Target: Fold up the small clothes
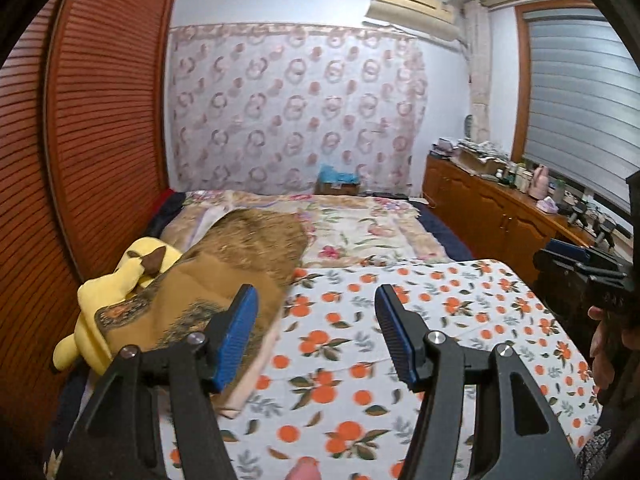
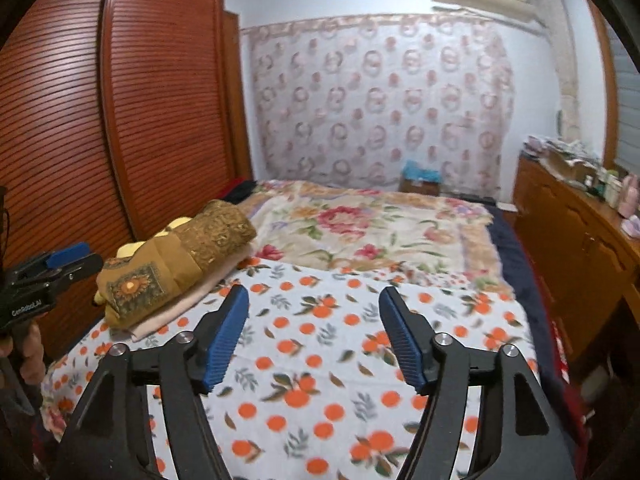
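A stack of folded small clothes lies at the left edge of an orange-print cloth spread on the bed. On top is a brown piece with a sunflower print, under it a pale pink piece, and behind it a yellow one. My left gripper hovers open over the cloth just right of the stack, with nothing between its blue pads. My right gripper is open and empty over the cloth's middle. Each gripper also shows at the edge of the other's view: the right gripper and the left gripper.
A red-brown louvred wardrobe runs along the bed's left side. A floral blanket covers the far half of the bed. A wooden sideboard crowded with bottles stands at the right under a window. A cardboard box sits by the curtained far wall.
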{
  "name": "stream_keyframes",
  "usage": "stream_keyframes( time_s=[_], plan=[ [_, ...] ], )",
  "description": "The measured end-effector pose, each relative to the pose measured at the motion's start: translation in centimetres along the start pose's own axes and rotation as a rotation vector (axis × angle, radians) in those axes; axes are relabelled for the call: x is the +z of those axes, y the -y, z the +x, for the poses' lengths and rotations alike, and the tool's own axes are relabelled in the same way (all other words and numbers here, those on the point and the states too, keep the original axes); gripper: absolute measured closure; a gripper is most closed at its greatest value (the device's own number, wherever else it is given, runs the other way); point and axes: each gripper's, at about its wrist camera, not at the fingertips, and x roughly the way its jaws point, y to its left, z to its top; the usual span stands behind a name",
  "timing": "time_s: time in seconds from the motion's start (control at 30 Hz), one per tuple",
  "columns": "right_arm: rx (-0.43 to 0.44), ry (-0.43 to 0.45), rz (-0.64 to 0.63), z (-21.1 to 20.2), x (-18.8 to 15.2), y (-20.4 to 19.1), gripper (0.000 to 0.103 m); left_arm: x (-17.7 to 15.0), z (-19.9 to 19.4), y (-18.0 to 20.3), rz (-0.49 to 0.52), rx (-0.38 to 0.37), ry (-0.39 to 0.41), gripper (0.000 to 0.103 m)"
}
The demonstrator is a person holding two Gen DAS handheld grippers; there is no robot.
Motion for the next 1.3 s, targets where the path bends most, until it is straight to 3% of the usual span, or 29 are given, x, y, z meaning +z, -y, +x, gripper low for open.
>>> stream_keyframes(
  time_s=[0.3, 0.57, 1.3],
  plan=[
    [-0.060, 0.069, 0.026, -5.1, -1.3, 0.3, 0.024, 1.0, -2.3, 3.2, 0.029, -0.026, 0.024, 0.043],
    [-0.104, 0.126, 0.045, -8.1, -1.9, -0.4, 0.023, 0.9, -4.8, 4.2, 0.039, -0.009, 0.050, 0.043],
    [-0.117, 0.144, 0.049, -8.5, -2.2, -0.7, 0.023, 0.6, -5.7, 4.0, 0.032, 0.005, 0.052, 0.042]
  ],
)
